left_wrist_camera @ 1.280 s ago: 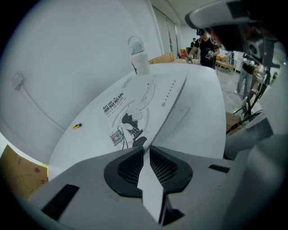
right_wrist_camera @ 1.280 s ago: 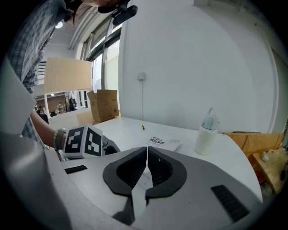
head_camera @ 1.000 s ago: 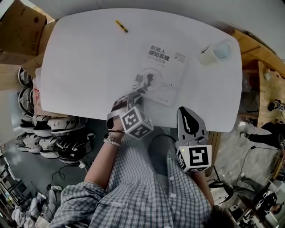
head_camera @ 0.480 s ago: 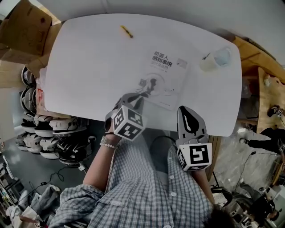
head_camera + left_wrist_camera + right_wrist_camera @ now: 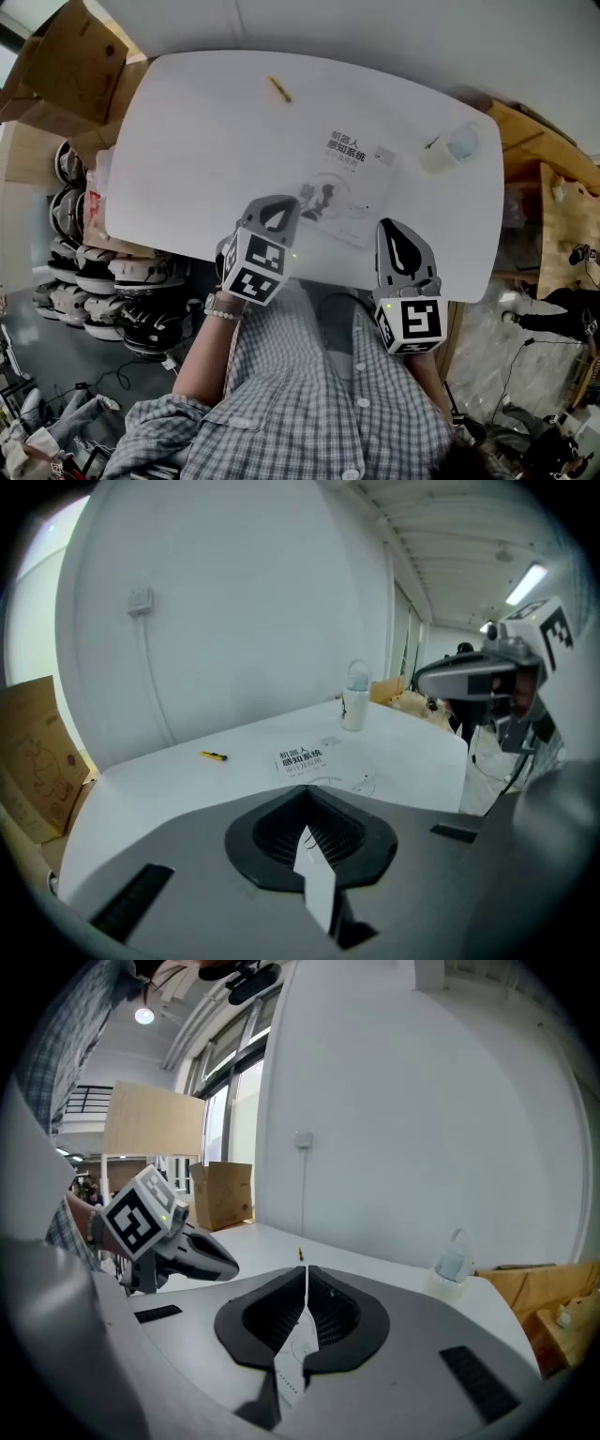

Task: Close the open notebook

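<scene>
Notebook [image 5: 349, 183] lies closed, cover up, flat on the white table [image 5: 206, 150], near the front edge and right of centre. Its long axis runs from me toward the far side, leaning a bit right. The title end points away from me. My left gripper [image 5: 277, 204] hangs over the notebook's near-left corner. Its jaws have just been closing and are now pressed together, nothing between them. My right gripper [image 5: 392, 230] sits by the near-right corner at the table edge, jaws together too, holding nothing. Bottle [image 5: 459, 142] stands beyond the notebook, to the right. Yellow pen [image 5: 279, 89] lies well apart on the far side.
</scene>
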{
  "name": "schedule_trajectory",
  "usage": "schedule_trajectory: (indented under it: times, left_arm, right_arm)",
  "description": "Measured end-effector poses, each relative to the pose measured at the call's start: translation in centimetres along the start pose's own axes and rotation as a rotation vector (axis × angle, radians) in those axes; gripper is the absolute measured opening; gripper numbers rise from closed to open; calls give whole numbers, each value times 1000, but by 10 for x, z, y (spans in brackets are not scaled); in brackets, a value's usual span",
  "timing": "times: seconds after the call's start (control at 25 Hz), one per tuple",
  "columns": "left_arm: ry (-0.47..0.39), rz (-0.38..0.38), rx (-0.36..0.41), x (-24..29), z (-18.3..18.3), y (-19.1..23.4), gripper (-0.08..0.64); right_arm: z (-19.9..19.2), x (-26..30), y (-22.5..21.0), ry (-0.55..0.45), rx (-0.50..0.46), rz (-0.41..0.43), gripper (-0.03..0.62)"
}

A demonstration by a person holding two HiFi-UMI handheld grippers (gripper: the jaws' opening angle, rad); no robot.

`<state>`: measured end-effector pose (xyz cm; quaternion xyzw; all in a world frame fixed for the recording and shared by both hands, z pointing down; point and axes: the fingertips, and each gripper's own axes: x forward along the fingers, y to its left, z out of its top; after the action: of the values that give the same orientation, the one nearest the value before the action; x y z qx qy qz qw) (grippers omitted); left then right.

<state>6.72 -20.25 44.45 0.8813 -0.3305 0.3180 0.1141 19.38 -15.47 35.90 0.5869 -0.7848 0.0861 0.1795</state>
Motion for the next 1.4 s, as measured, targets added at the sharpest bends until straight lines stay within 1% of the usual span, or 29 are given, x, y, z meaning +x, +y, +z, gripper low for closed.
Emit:
schedule_trajectory:
  times: [0.12,0.32,0.6,0.8,1.08,1.4]
  left_arm:
    - [-58,16,-39,-14,15,8,9]
    - [-154,19,-89,-35,37,14,9]
    - [-232,63,-85,-57,54,22,9]
    - [-300,29,-94,-67,66,18,8]
    - [-335,33,-88,-67,77,20,9]
    - [-344,6,-69,-64,83,10,9]
  right_arm:
    - [10,2,-5,-25,-10,-6,23]
    - [27,4,-10,-63,-44,0,23]
    - [48,6,-11,-108,-92,12,23]
    - [52,8,-13,-122,-106,19,23]
    - [53,10,-13,-116,-130,38,23]
    - [50,7,-11,-106,-162,45,23]
